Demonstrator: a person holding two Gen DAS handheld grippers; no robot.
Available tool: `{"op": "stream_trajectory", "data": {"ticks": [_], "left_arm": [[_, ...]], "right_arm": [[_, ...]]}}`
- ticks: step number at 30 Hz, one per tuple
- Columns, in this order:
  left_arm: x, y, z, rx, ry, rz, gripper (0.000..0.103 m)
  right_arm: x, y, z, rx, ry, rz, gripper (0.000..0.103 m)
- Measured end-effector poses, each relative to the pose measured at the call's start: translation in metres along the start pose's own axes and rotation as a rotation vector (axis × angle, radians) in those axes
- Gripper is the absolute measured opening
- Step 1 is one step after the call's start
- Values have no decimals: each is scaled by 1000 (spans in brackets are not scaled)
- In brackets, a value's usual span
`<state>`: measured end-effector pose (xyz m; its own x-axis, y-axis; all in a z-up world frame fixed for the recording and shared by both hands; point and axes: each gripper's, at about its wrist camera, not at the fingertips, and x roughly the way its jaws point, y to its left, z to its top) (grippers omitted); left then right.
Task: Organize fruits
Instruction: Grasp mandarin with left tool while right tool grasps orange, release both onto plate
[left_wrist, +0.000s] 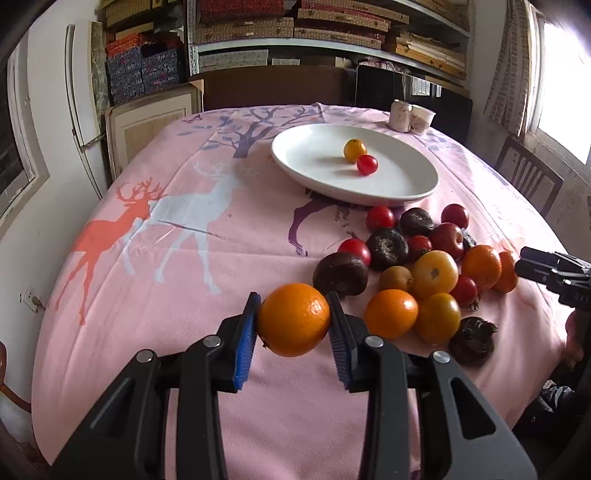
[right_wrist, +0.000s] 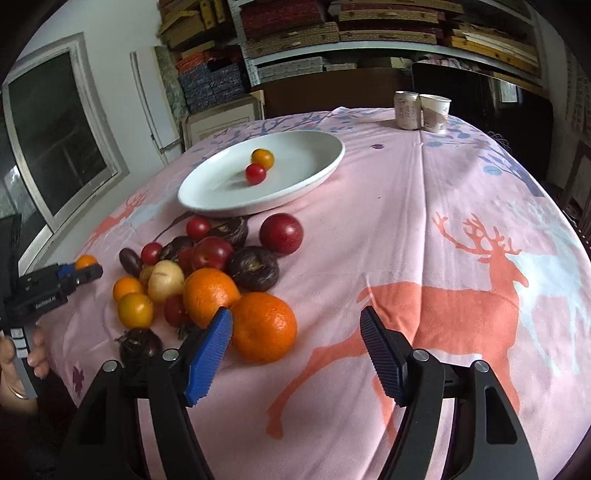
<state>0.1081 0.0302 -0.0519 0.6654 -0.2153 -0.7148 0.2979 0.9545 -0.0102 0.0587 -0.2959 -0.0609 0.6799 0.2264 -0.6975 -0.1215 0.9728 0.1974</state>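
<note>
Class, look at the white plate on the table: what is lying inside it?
Inside the white plate lie a small yellow-orange fruit and a small red fruit, touching. The cloth under the plate is covered.

Worktop w/ pink deer-print cloth (right_wrist: 424, 221): large white oval plate (right_wrist: 314, 173), loose pile of mixed fruit (right_wrist: 207, 273) just beside it, pale drink can (right_wrist: 407, 110) & paper cup (right_wrist: 436, 112) touching at far edge.

We see a white oval plate (left_wrist: 406, 184) on the far side, holding one yellow tomato (left_wrist: 355, 150) touching one red tomato (left_wrist: 367, 164). Nearer, a loose pile of fruit (left_wrist: 424, 266) lies on the cloth. One orange (left_wrist: 293, 319) sits clamped between blue pads.
</note>
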Motion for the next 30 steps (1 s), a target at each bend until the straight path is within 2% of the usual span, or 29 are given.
{"op": "stream_trajectory", "data": {"ticks": [2,4,5,7,10,14,18,23,26,28,29,30], "left_arm": [[-5,-3,0,2,1,-14,35],[-7,-6,-1,9,-3,-14,35],[-7,-7,-1,13,-2,-14,35],[-7,-9,-2,14,3,-19,35],[-8,-10,-4,11,0,-18,35],[-11,-12,3,9,-13,-37,35],[2,-25,35,32,-20,-64,35],[48,-39,92,14,9,-100,35],[83,-50,122,13,36,-64,35],[104,-54,133,10,77,-69,36],[113,-56,137,11,95,-62,37],[120,-57,139,13,110,-51,46]], "right_arm": [[0,9,-2,-30,15,30,72],[6,16,-4,-60,31,2,70],[11,17,-4,-63,41,-13,67],[21,14,-3,-46,67,9,50],[23,7,-2,-1,59,34,44],[3,1,1,35,-10,62,44],[-3,-6,32,68,-41,89,44],[29,0,89,70,-26,119,45],[57,5,114,81,-11,99,45],[75,7,127,90,9,102,47],[83,8,131,92,20,104,50],[87,8,133,94,24,90,64]]}}
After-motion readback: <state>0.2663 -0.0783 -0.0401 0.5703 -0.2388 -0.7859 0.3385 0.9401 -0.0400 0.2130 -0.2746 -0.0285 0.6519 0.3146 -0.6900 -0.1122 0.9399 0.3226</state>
